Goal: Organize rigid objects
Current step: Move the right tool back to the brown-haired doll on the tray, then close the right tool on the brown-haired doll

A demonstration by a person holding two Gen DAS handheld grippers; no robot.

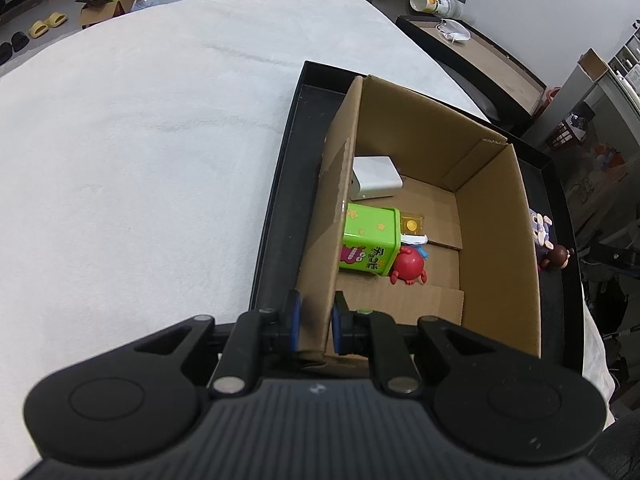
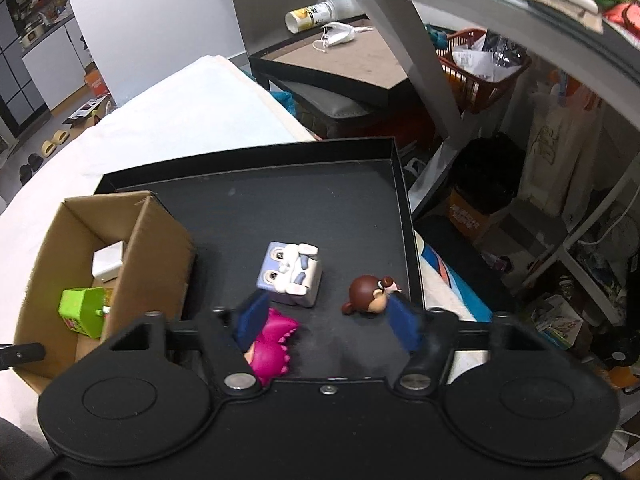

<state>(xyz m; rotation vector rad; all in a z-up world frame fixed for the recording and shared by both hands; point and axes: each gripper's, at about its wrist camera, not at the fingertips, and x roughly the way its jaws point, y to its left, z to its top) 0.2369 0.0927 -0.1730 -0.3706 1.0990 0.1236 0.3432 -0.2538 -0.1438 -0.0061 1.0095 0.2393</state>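
Nearest your right wrist camera, the right gripper [image 2: 326, 320] hangs over the black tray [image 2: 400, 184] with its jaws apart and nothing pressed between the pads; a pink toy [image 2: 276, 344] lies just beside the left pad, and the brown-haired figure [image 2: 366, 294] lies just beside the right pad. Your left gripper [image 1: 314, 322] is clamped on the near wall of the cardboard box [image 1: 496, 216], one pad outside and one inside, steadying it. Likely fault one: because two toys sit at the pads, closing now could pinch one at an edge and flick it across the tray, or nudge the other out of reach; centre the jaws on one toy first. Likely fault two: the lavender block figure [image 2: 290, 274] stands just beyond the pink toy and near the left finger, so a sweep forward could topple it. Likely fault three: if the left grip tilts or drags the box wall, the contents may shift and the opening may move away from your drop. Containers: the box stands inside the tray at its left side and holds a white adapter [image 1: 376, 178] at the far end, a green tin [image 1: 370, 244] against the wall, a red round toy [image 1: 409, 266] touching the tin, and a small clear case with a yellow disc [image 1: 412, 224]. The tray's open floor carries the three loose figures, all outside the box.
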